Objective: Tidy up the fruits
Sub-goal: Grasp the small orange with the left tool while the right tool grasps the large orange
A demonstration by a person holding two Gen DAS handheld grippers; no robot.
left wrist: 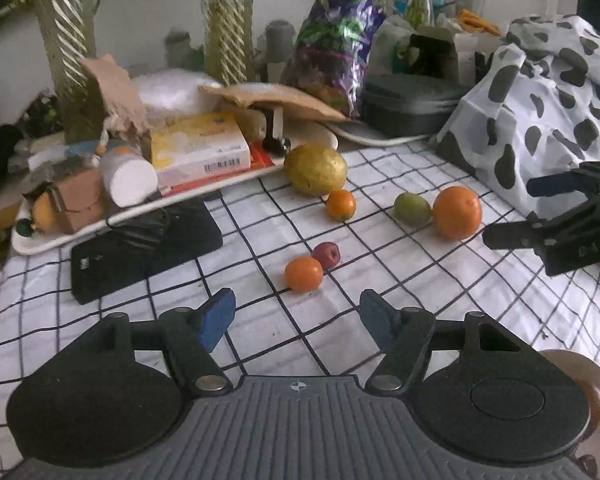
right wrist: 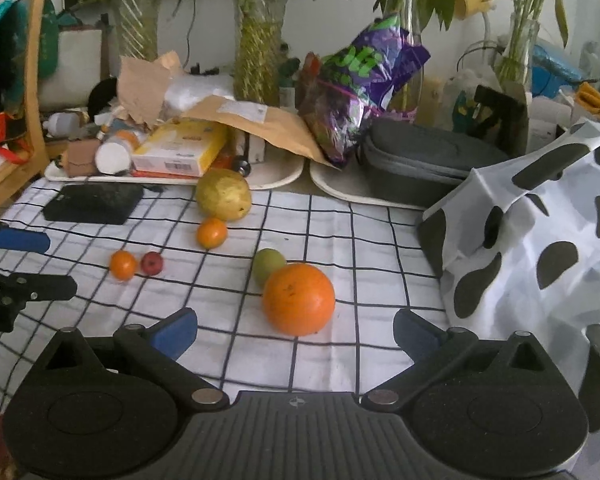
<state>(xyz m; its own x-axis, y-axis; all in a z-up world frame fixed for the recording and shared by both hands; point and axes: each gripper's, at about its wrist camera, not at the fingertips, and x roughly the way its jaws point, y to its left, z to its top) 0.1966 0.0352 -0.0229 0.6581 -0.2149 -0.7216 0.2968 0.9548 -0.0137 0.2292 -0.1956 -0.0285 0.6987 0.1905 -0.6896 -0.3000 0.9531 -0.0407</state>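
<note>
Above the checked cloth (left wrist: pixel 380 288), both grippers' fingers (left wrist: pixel 216 316) (right wrist: pixel 172 334) spread wide, holding nothing

Big orange (right wrist: pixel 299 298) between spread gripper (right wrist: pixel 295 330) fingers — untouched.

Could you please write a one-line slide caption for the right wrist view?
Open right gripper faces a large orange on the checked tablecloth, with five more fruits beyond.

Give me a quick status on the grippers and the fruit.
Left gripper open, empty. Right gripper open, big orange just ahead. Six fruits loose on the cloth. Nothing blocking.
</note>
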